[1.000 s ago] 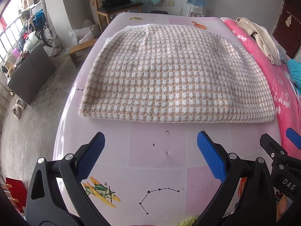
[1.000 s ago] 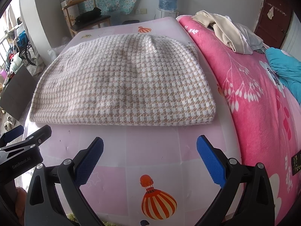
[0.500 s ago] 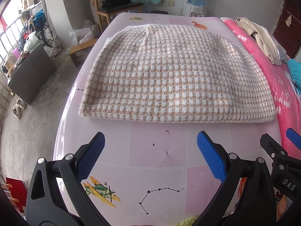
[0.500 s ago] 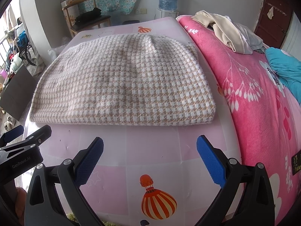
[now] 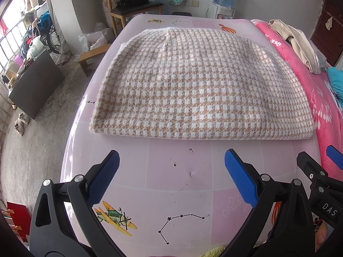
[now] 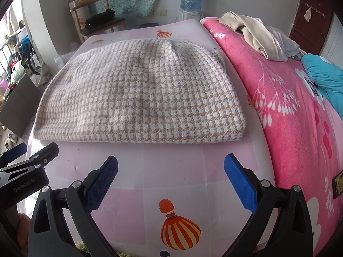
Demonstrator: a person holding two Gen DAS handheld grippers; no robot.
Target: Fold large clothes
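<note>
A tan-and-white houndstooth garment (image 5: pixel 199 85) lies folded into a flat rectangle on the pink patterned sheet (image 5: pixel 182 175); it also shows in the right wrist view (image 6: pixel 141 94). My left gripper (image 5: pixel 171 165) is open and empty, held short of the garment's near folded edge. My right gripper (image 6: pixel 171 167) is open and empty, also short of that edge. Each gripper shows at the edge of the other's view: the right gripper (image 5: pixel 321 171) and the left gripper (image 6: pixel 27 158).
A bright pink flowered blanket (image 6: pixel 289 115) covers the bed to the right, with beige clothes (image 6: pixel 257 34) and a teal cloth (image 6: pixel 325 79) on it. A wooden chair (image 5: pixel 133 10), a water dispenser (image 5: pixel 223 2) and floor clutter (image 5: pixel 32 53) stand beyond and left of the bed.
</note>
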